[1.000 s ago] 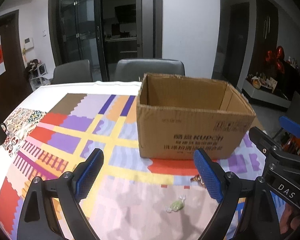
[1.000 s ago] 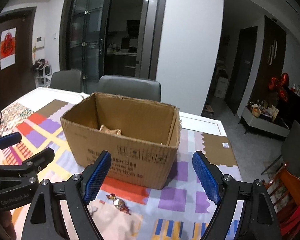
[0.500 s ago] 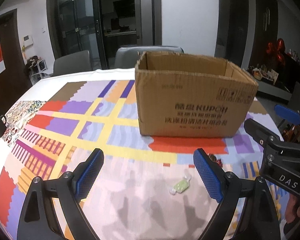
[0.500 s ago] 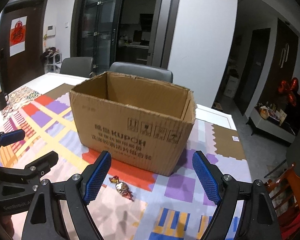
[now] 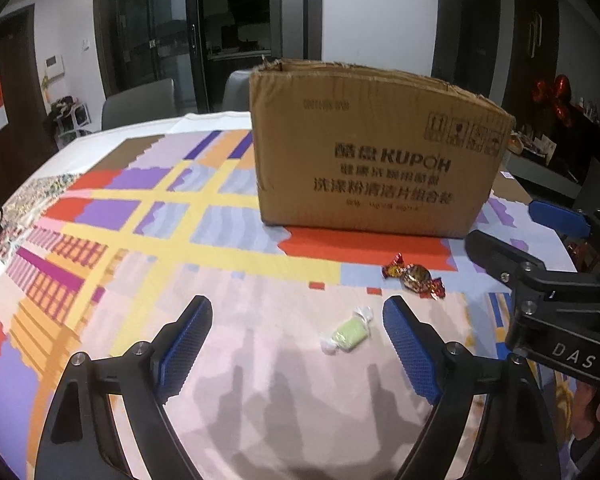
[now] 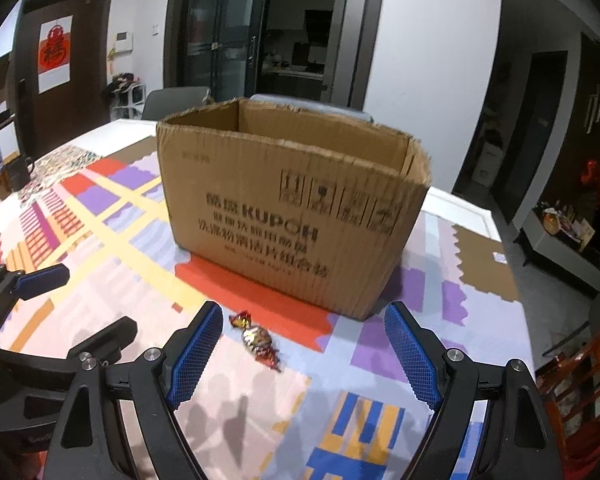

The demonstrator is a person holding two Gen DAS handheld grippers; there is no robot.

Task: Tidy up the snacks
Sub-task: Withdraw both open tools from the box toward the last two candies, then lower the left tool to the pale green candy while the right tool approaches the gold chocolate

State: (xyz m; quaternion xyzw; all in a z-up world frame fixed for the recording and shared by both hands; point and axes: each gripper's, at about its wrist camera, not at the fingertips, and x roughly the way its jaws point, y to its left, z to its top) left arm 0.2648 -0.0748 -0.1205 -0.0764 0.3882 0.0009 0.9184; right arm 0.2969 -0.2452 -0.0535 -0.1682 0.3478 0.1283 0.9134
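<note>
Both claws, left claw [image 5: 298, 344] and right claw [image 6: 302, 350], gape wide, empty. Small pale-green wrapped candy [image 5: 349, 331] sits off-centre by the left claw's right finger; closing may flick it away.

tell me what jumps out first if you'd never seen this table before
A big open cardboard box printed KUPOH stands mid-table on a loud patchwork tablecloth. In front of it lie two loose sweets: a red-gold wrapped candy near the box and a pale green candy between the open left tongs. The right tongs are open and empty too.

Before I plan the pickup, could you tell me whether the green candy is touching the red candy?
Apart. The left wrist view shows bare tablecloth between the green candy and the red candy.
</note>
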